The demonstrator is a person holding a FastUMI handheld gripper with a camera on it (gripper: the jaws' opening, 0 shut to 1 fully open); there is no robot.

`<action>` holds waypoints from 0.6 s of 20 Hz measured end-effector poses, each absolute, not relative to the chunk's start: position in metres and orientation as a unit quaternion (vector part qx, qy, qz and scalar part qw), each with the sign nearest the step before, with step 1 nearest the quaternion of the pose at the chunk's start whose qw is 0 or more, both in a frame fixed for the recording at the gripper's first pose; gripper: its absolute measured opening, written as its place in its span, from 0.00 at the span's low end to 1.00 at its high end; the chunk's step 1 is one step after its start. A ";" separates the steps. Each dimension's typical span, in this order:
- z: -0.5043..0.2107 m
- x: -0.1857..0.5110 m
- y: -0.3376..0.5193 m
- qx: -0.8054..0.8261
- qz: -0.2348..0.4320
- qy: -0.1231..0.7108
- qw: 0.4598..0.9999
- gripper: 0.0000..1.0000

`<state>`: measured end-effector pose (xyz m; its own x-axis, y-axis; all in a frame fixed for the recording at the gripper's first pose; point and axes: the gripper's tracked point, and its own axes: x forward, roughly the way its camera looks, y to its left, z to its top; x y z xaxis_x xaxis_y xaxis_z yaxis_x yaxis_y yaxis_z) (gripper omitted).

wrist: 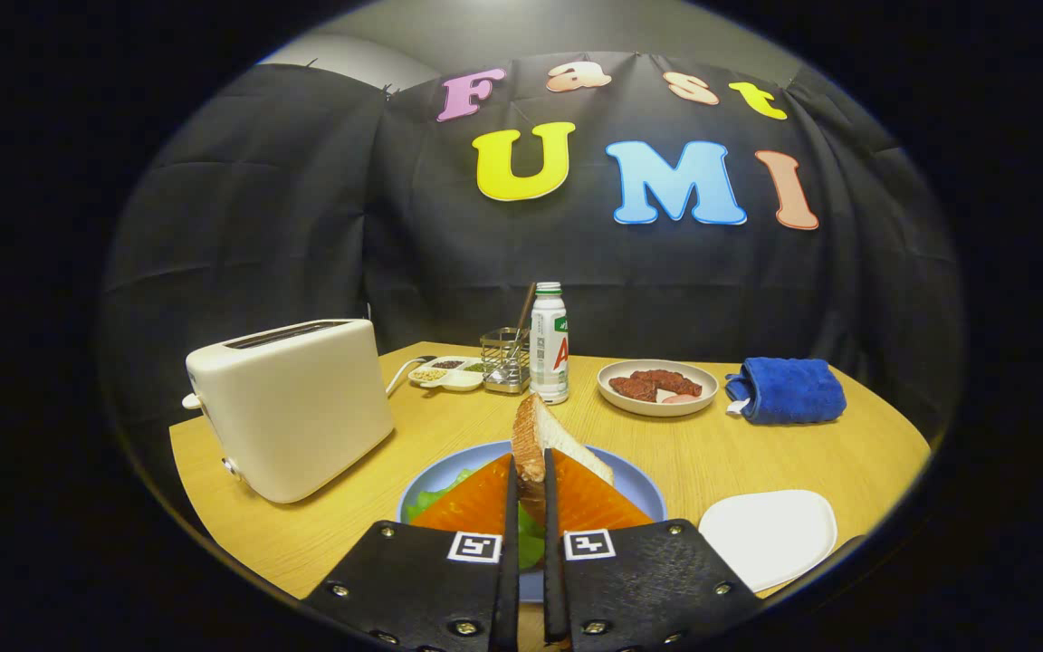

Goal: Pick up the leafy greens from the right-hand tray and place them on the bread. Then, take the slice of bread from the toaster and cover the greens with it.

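- White toaster (pixel 291 403) stands on the wooden table (pixel 739 457), left of the fingers.
- Gripper (pixel 531 480) pinches a bread slice (pixel 544 439) upright between both orange fingers (pixel 476 503), above the blue plate (pixel 639 489).
- Leafy greens (pixel 435 496) lie on that plate beneath.
- White tray (pixel 770 534) sits just right of the plate.
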<state>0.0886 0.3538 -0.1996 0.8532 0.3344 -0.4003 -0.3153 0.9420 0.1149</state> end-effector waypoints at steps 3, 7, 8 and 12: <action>-0.213 0.085 0.369 0.034 0.188 0.240 0.952 0.11; -0.230 0.083 0.382 0.036 0.201 0.268 0.942 0.11; -0.230 0.083 0.383 0.035 0.202 0.269 0.941 0.11; -0.237 0.083 0.387 0.045 0.204 0.283 0.936 0.11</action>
<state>0.0826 0.3872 -0.2365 0.7559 0.4083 -0.5118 -0.3570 0.9123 0.2006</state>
